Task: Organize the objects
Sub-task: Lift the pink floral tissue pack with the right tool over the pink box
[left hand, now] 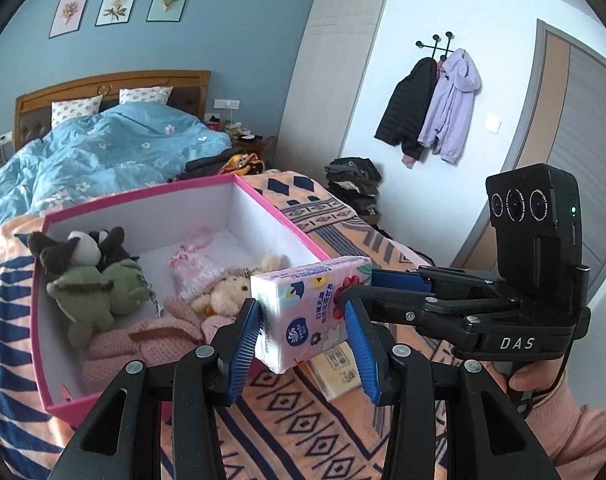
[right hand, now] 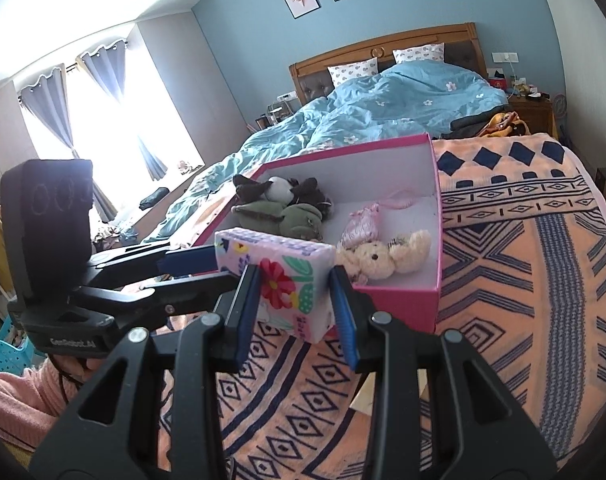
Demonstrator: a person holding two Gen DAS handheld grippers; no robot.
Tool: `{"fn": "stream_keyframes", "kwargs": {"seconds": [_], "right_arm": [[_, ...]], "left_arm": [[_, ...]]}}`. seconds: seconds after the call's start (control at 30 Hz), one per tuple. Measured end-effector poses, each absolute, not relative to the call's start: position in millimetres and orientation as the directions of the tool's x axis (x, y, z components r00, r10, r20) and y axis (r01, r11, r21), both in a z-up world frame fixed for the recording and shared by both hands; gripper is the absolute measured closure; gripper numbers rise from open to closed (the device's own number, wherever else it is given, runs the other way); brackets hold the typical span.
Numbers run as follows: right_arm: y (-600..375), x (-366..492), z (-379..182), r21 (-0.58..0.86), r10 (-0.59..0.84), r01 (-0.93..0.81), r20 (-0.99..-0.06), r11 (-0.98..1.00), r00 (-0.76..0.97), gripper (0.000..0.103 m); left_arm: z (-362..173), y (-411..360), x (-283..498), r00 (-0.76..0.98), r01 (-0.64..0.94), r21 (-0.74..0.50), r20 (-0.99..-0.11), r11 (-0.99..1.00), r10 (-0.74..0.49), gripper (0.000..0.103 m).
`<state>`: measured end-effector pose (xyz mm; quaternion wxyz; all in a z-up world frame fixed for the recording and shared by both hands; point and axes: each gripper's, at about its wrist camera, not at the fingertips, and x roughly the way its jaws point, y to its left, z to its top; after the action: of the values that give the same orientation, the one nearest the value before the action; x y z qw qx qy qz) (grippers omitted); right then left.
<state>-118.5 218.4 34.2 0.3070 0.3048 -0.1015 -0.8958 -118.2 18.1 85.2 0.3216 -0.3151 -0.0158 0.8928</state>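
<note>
A pink flowered tissue pack (left hand: 307, 312) hangs in the air just in front of the near corner of the pink box (left hand: 271, 208), above the patterned blanket. My left gripper (left hand: 303, 322) is shut on its near end, blue pads pressing both sides. My right gripper (left hand: 363, 284) comes in from the right and is shut on the other end. In the right wrist view the tissue pack (right hand: 287, 280) sits between the right gripper's (right hand: 294, 280) pads, and the left gripper (right hand: 211, 270) grips it from the left. The box (right hand: 437, 184) holds several plush toys (right hand: 287, 208).
A beige pack (left hand: 339, 372) lies on the orange and blue blanket (left hand: 303, 420) under the held pack. Behind the box are a blue duvet (left hand: 115, 148) and a clothes pile (left hand: 223, 164). Coats (left hand: 435, 108) hang on the right wall. A person's pink sleeve (left hand: 575, 436) shows.
</note>
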Motion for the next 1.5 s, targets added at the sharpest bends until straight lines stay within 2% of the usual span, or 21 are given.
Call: {"fn": "stream_keyframes", "kwargs": {"seconds": [0.73,1.5], "right_arm": [[219.0,-162.1,45.0,0.378,-0.6,0.466,-0.482,-0.8,-0.638,0.064],[219.6,-211.1,37.1,0.394,-0.581,0.428,-0.522,-0.814,-0.625,0.064]], "left_arm": [[95.1,24.9,-155.7,-0.611,-0.557,-0.192,-0.565,-0.808,0.555,0.059],[87.1,27.0,-197.1,-0.61,-0.515,-0.216,-0.588,-0.83,0.532,0.059]]}}
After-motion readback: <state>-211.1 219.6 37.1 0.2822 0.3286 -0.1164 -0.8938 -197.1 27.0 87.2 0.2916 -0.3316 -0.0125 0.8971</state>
